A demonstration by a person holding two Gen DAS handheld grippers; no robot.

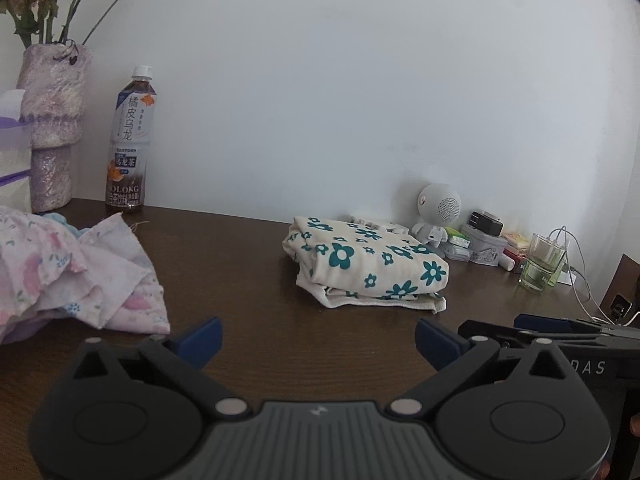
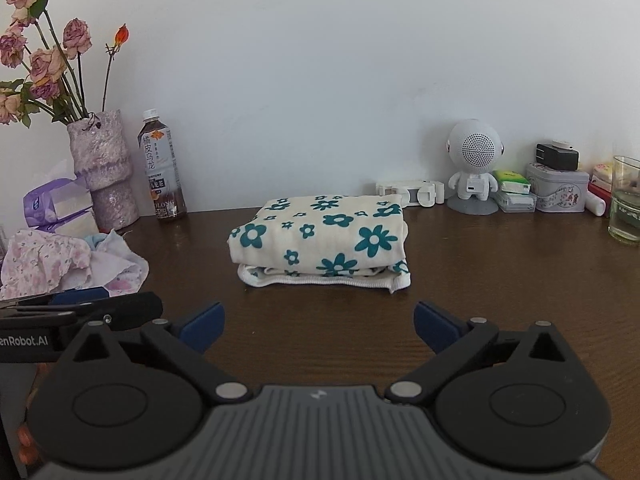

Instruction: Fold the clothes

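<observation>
Far left on the dark tabletop [image 2: 480, 280]: crumpled pink floral clothes [image 2: 60, 264], unfolded. Left gripper [image 1: 318, 340] just beside them, fingers spread, empty. At centre, folded flower-print garment [image 2: 324, 244], lying flat. Right gripper [image 2: 319, 326] before it, fingers released, holding nothing.

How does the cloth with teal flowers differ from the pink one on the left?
The teal-flowered cloth is folded into a neat block; the pink cloth lies crumpled in a heap. The teal-flowered cloth has bold, dark flowers on cream; the pink cloth has a faint pastel print. Both rest on the table, untouched by either gripper.
</observation>
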